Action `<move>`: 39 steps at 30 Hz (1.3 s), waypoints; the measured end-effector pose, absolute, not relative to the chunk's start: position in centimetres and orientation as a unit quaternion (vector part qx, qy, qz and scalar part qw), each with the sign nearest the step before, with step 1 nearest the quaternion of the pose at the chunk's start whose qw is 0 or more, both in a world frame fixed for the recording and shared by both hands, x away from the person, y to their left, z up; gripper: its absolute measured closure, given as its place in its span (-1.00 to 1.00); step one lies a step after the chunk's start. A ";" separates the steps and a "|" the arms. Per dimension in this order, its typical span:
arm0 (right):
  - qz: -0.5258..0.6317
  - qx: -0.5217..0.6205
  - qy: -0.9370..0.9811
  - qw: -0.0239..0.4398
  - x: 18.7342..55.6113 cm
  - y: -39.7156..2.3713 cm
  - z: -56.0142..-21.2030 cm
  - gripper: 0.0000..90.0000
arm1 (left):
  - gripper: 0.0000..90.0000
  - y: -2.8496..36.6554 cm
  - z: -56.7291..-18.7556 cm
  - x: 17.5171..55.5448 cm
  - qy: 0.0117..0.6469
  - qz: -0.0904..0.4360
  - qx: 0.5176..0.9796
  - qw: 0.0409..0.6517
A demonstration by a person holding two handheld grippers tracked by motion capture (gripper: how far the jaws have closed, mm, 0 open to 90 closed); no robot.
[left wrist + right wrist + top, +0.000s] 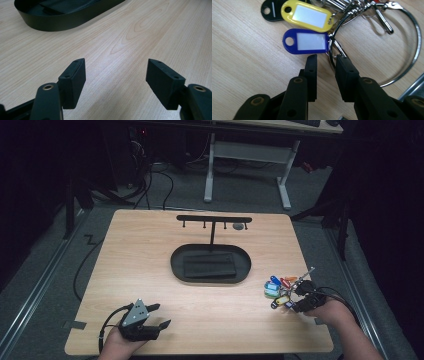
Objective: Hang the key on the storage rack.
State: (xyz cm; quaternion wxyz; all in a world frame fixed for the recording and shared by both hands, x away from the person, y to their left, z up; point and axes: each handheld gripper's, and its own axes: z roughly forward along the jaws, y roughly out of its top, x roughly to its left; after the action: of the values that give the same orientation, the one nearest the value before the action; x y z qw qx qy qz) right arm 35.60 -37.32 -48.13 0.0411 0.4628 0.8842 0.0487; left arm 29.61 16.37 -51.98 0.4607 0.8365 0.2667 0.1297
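The bunch of key tags [280, 289] lies near the right edge of the table [150, 270], toward the person's side. In the right gripper view the bunch resolves into a blue tag [307, 41], a yellow tag [308, 16] and a black tag [270, 9], the last cut off by the top edge of the frame. All are strung on small rings joined to a large steel ring [412, 50], whose lower arc passes behind the jaw on the right of that view.

The right gripper [326, 60] stands with its tips at the small ring beside the blue tag. The jaws are narrowly parted, with a gap visible between the pads. One fingertip [342, 61] lies at the ring wire; whether it presses on the wire cannot be told. In the high view the colours of the tags blur together.

The left gripper [159, 315] rests low over bare wood, well apart from the bunch. Its jaws stand wide with nothing between them.

Beyond it sits the black oval tray [177, 265] with an upright T-shaped rack [214, 219].
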 end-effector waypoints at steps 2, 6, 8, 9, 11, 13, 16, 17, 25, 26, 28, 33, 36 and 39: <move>0.045 0.456 0.888 0.042 35.8 -37.1 -48.2 0.61 | -0.27 16.3 -52.0 29.6 0.266 0.131 0.837 0.461; 0.043 0.454 0.889 0.046 36.1 -36.9 -48.1 0.57 | -0.27 16.4 -52.0 29.6 0.266 0.130 0.837 0.460; 0.042 0.451 0.890 0.053 36.2 -36.9 -48.0 0.57 | -0.27 16.4 -52.1 29.6 0.267 0.129 0.837 0.460; 0.043 0.451 0.890 0.054 36.3 -36.9 -47.9 0.57 | -0.27 16.4 -52.1 29.6 0.267 0.129 0.837 0.460; 0.039 0.454 0.888 0.056 36.4 -37.1 -47.8 0.57 | -0.27 16.4 -52.1 29.6 0.265 0.128 0.839 0.458; 0.035 0.454 0.889 0.052 36.5 -37.3 -48.0 0.55 | -0.27 16.4 -52.1 29.7 0.265 0.126 0.840 0.456; 0.035 0.461 0.886 0.042 36.5 -37.5 -48.6 0.53 | -0.27 16.4 -52.2 29.6 0.265 0.126 0.840 0.457; 0.045 0.468 0.882 0.036 36.7 -37.6 -48.6 0.56 | -0.27 16.4 -52.2 29.6 0.265 0.126 0.840 0.457; 0.047 0.437 0.898 0.014 36.1 -35.7 -48.6 0.83 | -0.27 16.2 -52.2 29.6 0.262 0.124 0.842 0.454; 0.043 0.434 0.900 0.010 35.9 -35.3 -48.6 0.83 | -0.27 16.2 -52.2 29.6 0.261 0.125 0.842 0.455; 0.035 0.425 0.905 0.005 35.7 -34.8 -48.6 0.82 | -0.27 16.2 -52.2 29.6 0.260 0.124 0.842 0.455; 0.026 0.416 0.909 0.003 35.5 -34.4 -48.5 0.69 | -0.27 16.1 -52.1 29.5 0.255 0.122 0.845 0.454; 0.026 0.427 0.904 0.004 35.7 -34.3 -48.6 0.69 | -0.27 16.0 -52.1 29.5 0.255 0.122 0.845 0.454; 0.011 0.420 0.908 0.007 36.0 -34.0 -48.6 0.77 | -0.27 16.1 -52.1 29.5 0.254 0.123 0.845 0.454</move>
State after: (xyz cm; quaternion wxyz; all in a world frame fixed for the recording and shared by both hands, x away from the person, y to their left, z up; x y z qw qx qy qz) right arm 35.97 -34.04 -48.57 0.0068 0.4196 0.9076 0.0106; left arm 29.52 16.08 -52.06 0.4545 0.8448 0.2542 0.1229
